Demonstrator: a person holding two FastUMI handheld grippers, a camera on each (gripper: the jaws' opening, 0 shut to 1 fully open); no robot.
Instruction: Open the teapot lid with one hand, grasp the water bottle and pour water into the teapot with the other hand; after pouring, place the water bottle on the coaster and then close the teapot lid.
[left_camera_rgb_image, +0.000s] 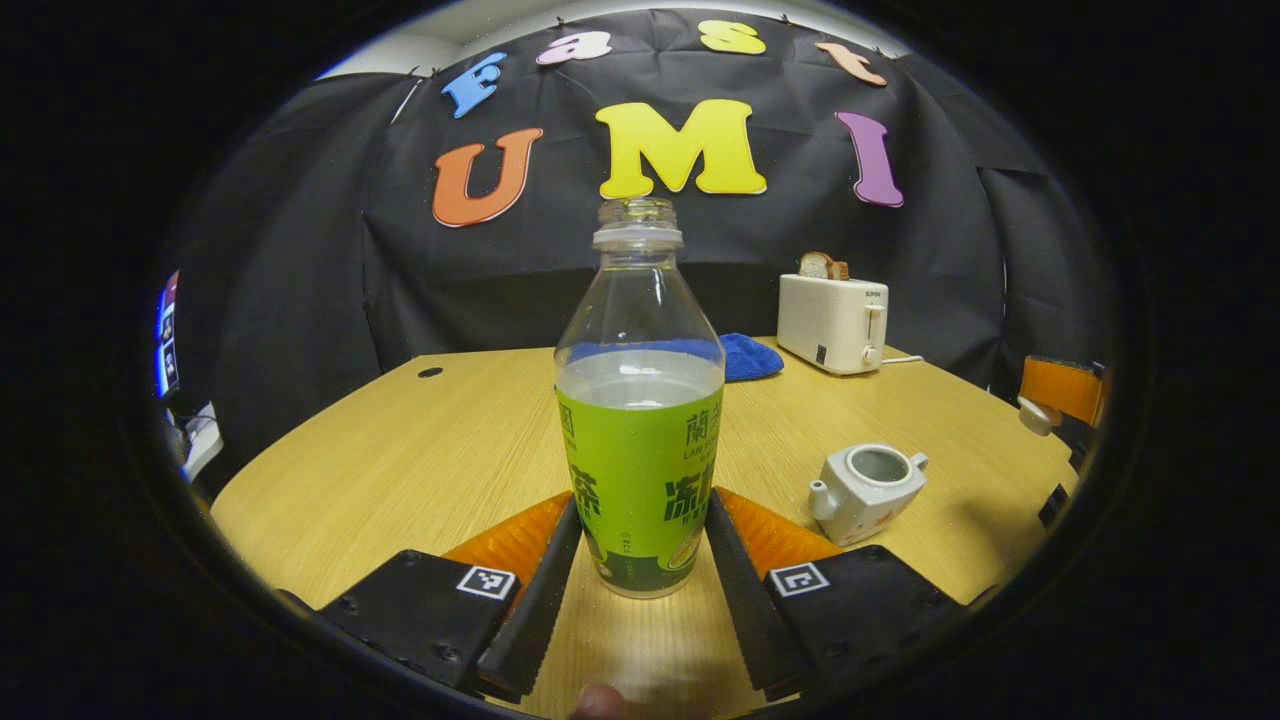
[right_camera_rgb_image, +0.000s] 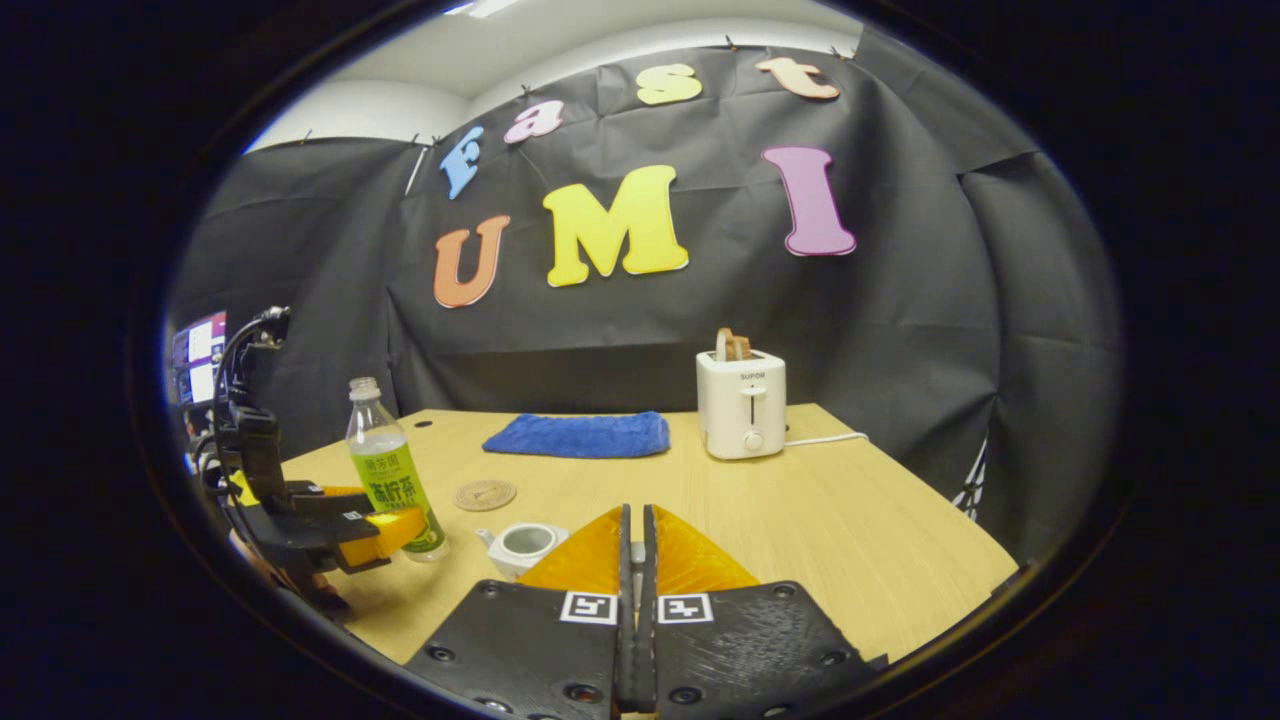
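Observation:
The uncapped water bottle (left_camera_rgb_image: 640, 400), with a green label and about half full, stands on the wooden table (left_camera_rgb_image: 450, 450). My left gripper (left_camera_rgb_image: 643, 503) is shut on its lower part, one finger on each side. The right gripper view shows the same grip (right_camera_rgb_image: 415, 525) on the bottle (right_camera_rgb_image: 390, 470) at the left. The white teapot (left_camera_rgb_image: 868, 490) sits lidless to the right of the bottle. My right gripper (right_camera_rgb_image: 635, 515) is shut, with a small pale piece of the teapot lid (right_camera_rgb_image: 636, 550) between its fingers, above and just right of the teapot (right_camera_rgb_image: 525, 545). A round coaster (right_camera_rgb_image: 484, 494) lies behind the teapot.
A folded blue cloth (right_camera_rgb_image: 580, 435) lies at the back of the table. A white toaster (right_camera_rgb_image: 742, 405) with bread in it stands at the back right, its cord trailing right. The booth's black wall closes in behind. Bare table lies to the right.

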